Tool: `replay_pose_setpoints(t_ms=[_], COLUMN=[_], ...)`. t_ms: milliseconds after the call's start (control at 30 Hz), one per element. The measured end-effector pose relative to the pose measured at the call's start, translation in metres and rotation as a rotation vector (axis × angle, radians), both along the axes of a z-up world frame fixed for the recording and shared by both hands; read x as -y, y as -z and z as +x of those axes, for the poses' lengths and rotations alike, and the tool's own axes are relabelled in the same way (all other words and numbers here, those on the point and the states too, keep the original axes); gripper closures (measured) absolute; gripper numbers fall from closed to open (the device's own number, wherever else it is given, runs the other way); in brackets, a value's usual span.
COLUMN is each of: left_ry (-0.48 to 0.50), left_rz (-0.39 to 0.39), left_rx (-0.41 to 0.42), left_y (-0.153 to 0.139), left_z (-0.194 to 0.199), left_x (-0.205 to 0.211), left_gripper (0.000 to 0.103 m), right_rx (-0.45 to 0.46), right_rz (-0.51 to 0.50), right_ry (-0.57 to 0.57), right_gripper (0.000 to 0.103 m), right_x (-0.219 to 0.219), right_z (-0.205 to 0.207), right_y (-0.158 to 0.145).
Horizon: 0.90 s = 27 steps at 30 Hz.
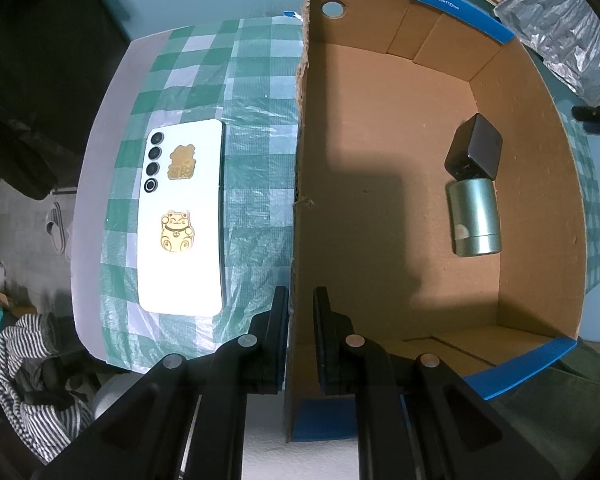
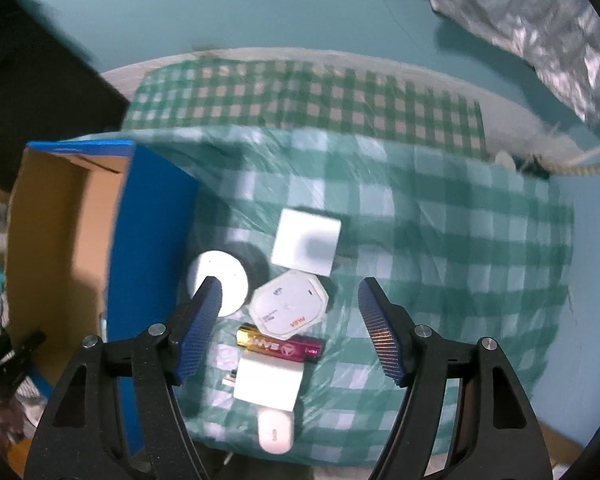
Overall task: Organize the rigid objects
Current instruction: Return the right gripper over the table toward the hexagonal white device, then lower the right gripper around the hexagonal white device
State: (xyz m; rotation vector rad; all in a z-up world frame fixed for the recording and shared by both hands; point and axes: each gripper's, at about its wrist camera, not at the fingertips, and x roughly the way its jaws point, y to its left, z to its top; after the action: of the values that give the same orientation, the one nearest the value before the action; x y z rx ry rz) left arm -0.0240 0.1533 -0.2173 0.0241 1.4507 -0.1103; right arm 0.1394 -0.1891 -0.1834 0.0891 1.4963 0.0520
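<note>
Box [image 1: 380, 208] with two items, wall pinched by left fingers [image 1: 300, 308]; right fingers [image 2: 290, 296] open above six.

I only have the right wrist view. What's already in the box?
Observer: Two things: a black cube and a green cylinder lying on its side, touching, by the box's far side wall.
Operator: What's the left gripper doing?
Observer: The left gripper is shut on the box's near side wall, one finger on each side.
Operator: Anything left of the box?
Observer: A white phone lies back up on the checked cloth, with two gold cat stickers.
</note>
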Motion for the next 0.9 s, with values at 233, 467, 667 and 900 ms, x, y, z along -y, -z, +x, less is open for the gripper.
replay_pose_setpoints(t_ms=[233, 467, 667, 900], left_ry=[-0.003, -0.007, -0.010, -0.013], left_rz=[0.000, -0.001, -0.002, -0.003], left_rx=[0.000, -0.005, -0.009, -0.012], left_y=[0.001, 0.002, 0.002, 0.003], left_z=[0.000, 0.000, 0.000, 0.001], left_x=[0.000, 0.000, 0.000, -0.001], left_gripper=[0.092, 0.092, 0.092, 0.092], right_rx=[-0.074, -0.136, -0.139, -0.167], right_rz=[0.000, -0.019, 0.000, -0.005], right_ry=[0.124, 0.221, 0.277, 0.269], right_gripper=[0.032, 0.032, 0.032, 0.032], right_x=[0.017, 0.023, 0.022, 0.009], right_z=[0.002, 0.001, 0.002, 0.002], right_y=[0.042, 0.069, 0.078, 0.085])
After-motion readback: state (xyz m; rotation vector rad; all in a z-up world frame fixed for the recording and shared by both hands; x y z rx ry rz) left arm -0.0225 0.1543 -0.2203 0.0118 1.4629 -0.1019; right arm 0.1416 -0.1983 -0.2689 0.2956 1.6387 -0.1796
